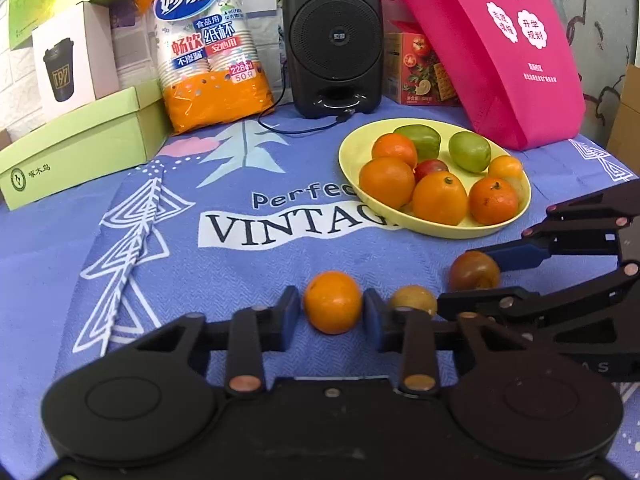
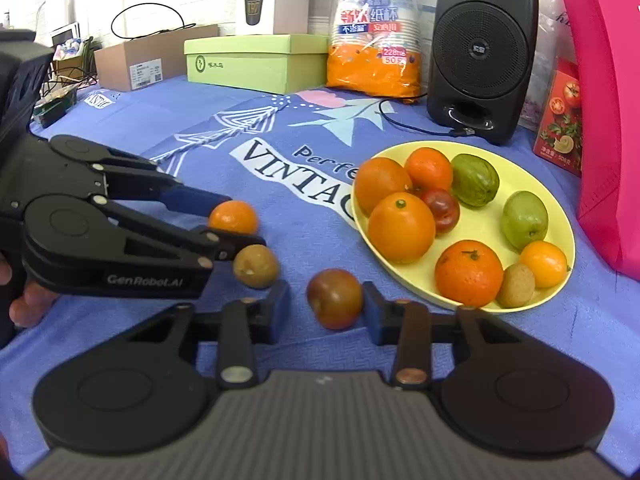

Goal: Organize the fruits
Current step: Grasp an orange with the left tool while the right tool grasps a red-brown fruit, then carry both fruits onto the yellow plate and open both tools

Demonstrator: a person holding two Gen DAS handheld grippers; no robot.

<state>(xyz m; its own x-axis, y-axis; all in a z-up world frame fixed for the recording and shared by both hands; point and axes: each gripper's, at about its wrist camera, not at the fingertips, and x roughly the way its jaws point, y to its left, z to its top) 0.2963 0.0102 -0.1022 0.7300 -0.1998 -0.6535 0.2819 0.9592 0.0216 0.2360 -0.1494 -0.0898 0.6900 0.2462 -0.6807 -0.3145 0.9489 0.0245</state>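
A yellow plate (image 1: 400, 222) (image 2: 472, 224) holds several oranges, green fruits and a dark red plum. Three fruits lie on the blue cloth in front of it. My left gripper (image 1: 332, 312) (image 2: 240, 222) is open with its jaws on either side of a small orange (image 1: 333, 302) (image 2: 233, 217), a little apart from it. A brown-yellow fruit (image 1: 413, 300) (image 2: 256, 266) lies just right of it. My right gripper (image 2: 326, 310) (image 1: 466, 276) is open around a dark red plum (image 2: 335, 298) (image 1: 475, 271), with small gaps on both sides.
A black speaker (image 1: 334, 36) with a cable, a bag of paper cups (image 1: 208, 48), a green box (image 1: 76, 146), a white box and a tomato cracker box (image 1: 420, 66) stand along the back. A pink bag (image 1: 500, 48) leans behind the plate at the right.
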